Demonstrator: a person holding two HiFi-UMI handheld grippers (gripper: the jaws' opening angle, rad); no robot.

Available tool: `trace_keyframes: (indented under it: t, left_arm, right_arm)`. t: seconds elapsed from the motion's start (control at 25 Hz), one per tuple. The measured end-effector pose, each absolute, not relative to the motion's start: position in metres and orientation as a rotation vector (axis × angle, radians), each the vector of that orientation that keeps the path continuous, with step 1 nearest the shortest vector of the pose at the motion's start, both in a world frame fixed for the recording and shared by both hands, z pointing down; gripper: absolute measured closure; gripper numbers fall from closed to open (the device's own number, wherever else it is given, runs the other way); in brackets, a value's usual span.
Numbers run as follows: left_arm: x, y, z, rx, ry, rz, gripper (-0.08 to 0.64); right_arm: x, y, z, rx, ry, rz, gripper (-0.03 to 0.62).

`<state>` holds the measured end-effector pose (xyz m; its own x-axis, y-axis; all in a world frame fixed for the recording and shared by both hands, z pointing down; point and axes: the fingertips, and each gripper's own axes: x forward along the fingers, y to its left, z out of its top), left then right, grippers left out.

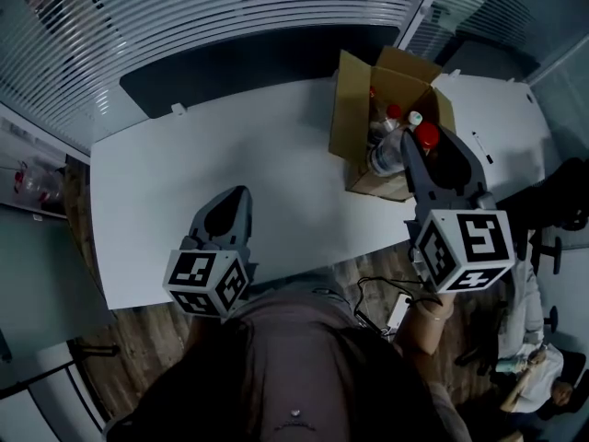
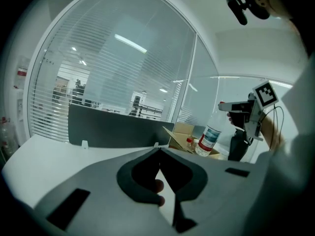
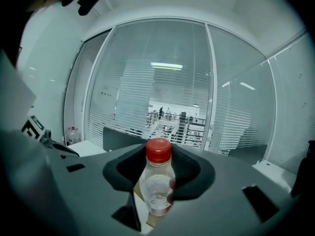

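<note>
My right gripper is shut on a clear bottle with a red cap and holds it over an open cardboard box at the table's right. In the right gripper view the bottle stands upright between the jaws of that gripper. Other bottles stand inside the box. My left gripper hovers over the white table near its front edge, shut and empty. In the left gripper view its tips meet, and the held bottle hangs above the box.
A dark divider panel runs along the table's far edge, with glass walls and blinds behind it. A black chair stands to the right of the table. Cables lie on the wooden floor by the front edge.
</note>
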<state>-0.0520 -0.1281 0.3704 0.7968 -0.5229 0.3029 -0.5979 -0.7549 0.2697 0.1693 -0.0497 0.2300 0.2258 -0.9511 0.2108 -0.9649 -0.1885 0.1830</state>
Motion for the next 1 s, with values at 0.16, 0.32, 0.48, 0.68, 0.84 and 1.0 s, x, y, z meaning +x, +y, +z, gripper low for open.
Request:
trace_keyframes:
  t: [0.16, 0.32, 0.48, 0.68, 0.84, 1.0]
  left_arm:
    - [-0.069, -0.127, 0.374, 2.627, -0.849, 0.302, 0.551]
    - [-0.089, -0.126, 0.378, 2.617, -0.862, 0.307, 0.551]
    - [-0.109, -0.129, 0.383, 2.604, -0.894, 0.305, 0.551]
    - [-0.133, -0.135, 0.388, 2.576, -0.965, 0.302, 0.551]
    - [-0.155, -0.141, 0.386, 2.552, -1.036, 0.28, 0.551]
    - [-0.177, -0.143, 0.387, 2.513, -1.117, 0.26, 0.551]
  right_arm:
    - [0.148, -0.047, 0.227, 2.222, -1.809, 0.053, 0.42]
    - [0.126, -0.049, 0.232, 2.202, -1.834, 0.059, 0.42]
    - [0.106, -0.059, 0.243, 2.174, -1.87, 0.077, 0.42]
    - [0.081, -0.078, 0.259, 2.111, -1.938, 0.097, 0.42]
    - [0.055, -0.098, 0.271, 2.04, -2.018, 0.122, 0.42]
    - [0.03, -0.121, 0.286, 1.953, -2.098, 0.149, 0.42]
